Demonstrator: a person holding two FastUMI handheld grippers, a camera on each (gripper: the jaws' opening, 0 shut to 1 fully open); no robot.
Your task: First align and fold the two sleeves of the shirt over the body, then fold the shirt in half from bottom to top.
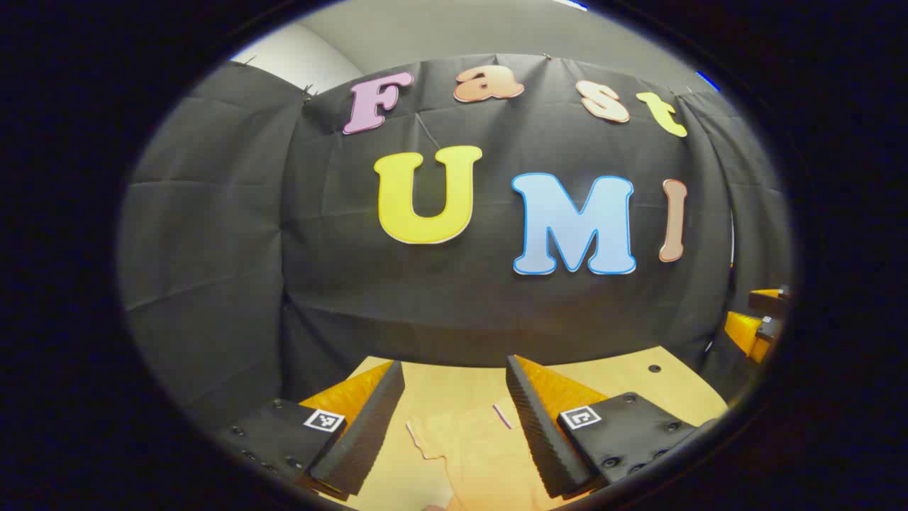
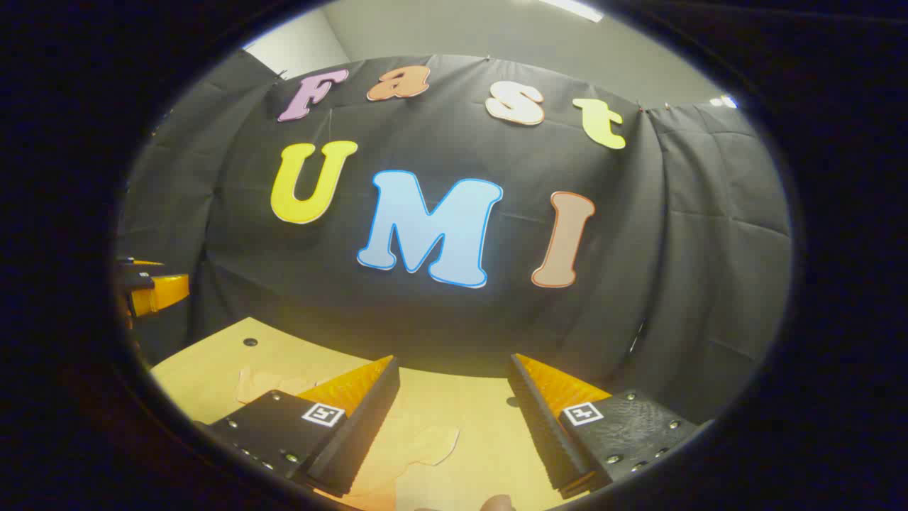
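- Left gripper [image 1: 454,419]: jaws wide, holding nothing, above the bench [image 1: 638,387].
- Right gripper [image 2: 454,419]: jaws wide, holding nothing.
- Shirt [image 1: 475,454] lies pale on the near bench, below both grippers.
- Judgement: no fold evident; sleeves and bottom-to-top fold remain.

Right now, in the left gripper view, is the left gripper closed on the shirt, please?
No: the left gripper stands open above the table, with the shirt lying untouched between its fingers.

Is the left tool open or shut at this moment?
Open. In the left gripper view the left tool has its two fingers wide apart, with the shirt and table visible between them, nothing gripped.
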